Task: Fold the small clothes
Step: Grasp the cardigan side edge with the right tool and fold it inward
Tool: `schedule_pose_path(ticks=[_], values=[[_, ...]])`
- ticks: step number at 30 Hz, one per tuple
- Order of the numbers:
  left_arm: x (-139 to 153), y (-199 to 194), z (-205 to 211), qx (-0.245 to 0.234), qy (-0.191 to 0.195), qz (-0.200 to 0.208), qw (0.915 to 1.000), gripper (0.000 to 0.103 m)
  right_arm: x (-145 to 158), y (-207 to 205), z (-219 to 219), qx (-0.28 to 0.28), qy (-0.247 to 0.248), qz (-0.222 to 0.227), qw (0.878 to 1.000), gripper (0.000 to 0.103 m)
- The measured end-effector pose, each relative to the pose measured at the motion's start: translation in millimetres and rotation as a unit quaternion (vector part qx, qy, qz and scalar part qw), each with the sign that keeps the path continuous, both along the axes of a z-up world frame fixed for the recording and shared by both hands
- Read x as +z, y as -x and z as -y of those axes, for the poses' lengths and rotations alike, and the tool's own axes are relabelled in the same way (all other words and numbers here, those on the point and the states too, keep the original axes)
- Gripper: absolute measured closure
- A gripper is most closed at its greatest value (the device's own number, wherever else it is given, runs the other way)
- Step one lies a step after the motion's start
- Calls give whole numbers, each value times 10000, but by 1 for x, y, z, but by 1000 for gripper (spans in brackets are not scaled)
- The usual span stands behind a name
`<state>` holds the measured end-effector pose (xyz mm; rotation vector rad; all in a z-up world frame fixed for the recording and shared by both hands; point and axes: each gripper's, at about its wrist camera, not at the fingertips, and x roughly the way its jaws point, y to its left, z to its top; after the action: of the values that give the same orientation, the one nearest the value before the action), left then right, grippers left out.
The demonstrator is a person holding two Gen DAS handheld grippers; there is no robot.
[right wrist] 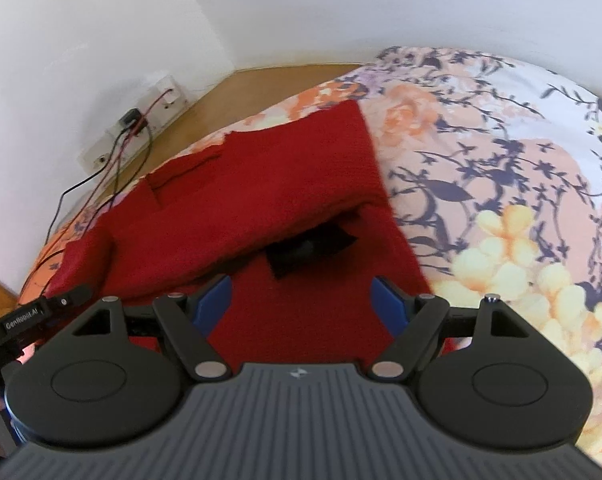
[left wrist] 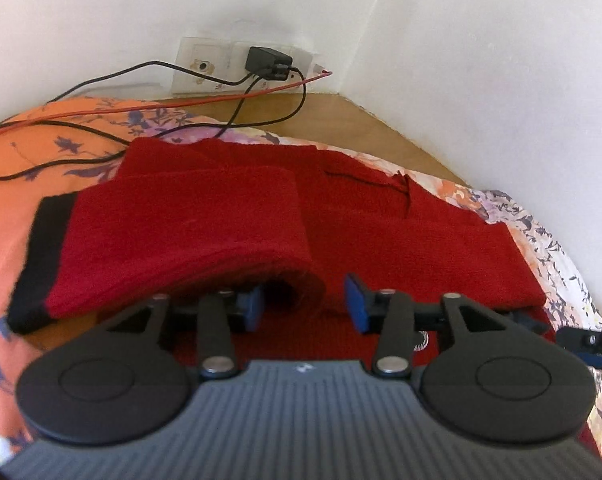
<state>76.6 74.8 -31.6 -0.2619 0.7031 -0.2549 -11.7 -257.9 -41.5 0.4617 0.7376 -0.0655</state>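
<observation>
ok, left gripper (left wrist: pixel 304 300) sits low over the red knit garment (left wrist: pixel 381 232), blue pads (left wrist: pixel 356 300) spread apart with nothing between them; the rolled fold of the sleeve bulges just past the left pad, can't tell if it touches. sleeve is folded across the body, its black cuff (left wrist: pixel 41 256) at the far left edge on the floral bedsheet (left wrist: pixel 29 148). behind the garment: wooden bed frame (left wrist: pixel 341 120), wall socket plate (left wrist: pixel 237 64) with a black charger (left wrist: pixel 267 62) plugged in, black and red cables (left wrist: pixel 149 106) trailing over the sheet. right gripper (right wrist: pixel 303 304) also spread wide, pads empty, hovering over the garment's near edge; a folded flap lies across the middle with a black patch (right wrist: pixel 309 254) showing in the gap under it. garment lies on the sheet's left part, bare floral sheet to its right
</observation>
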Motion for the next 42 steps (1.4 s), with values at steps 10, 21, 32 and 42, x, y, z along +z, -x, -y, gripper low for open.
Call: schedule_pose_path(ticks=[10,21,32,42], values=[[12,23,-37,178,-230,-227,9993,58,13,-29,-56,752,-202,173,9968,21],[7,34,-86,501,-515,-244,9971,58,22,-93,-147,1552,-497,172,9865,21],[-4,31,-92,262,-619,-238,9975,58,4,-156,-201,1851,-725,-440,9791,21],[-12,30,-90,78,-606,-284,9977,58,15,-162,-220,2163,-552,0,9748,87]])
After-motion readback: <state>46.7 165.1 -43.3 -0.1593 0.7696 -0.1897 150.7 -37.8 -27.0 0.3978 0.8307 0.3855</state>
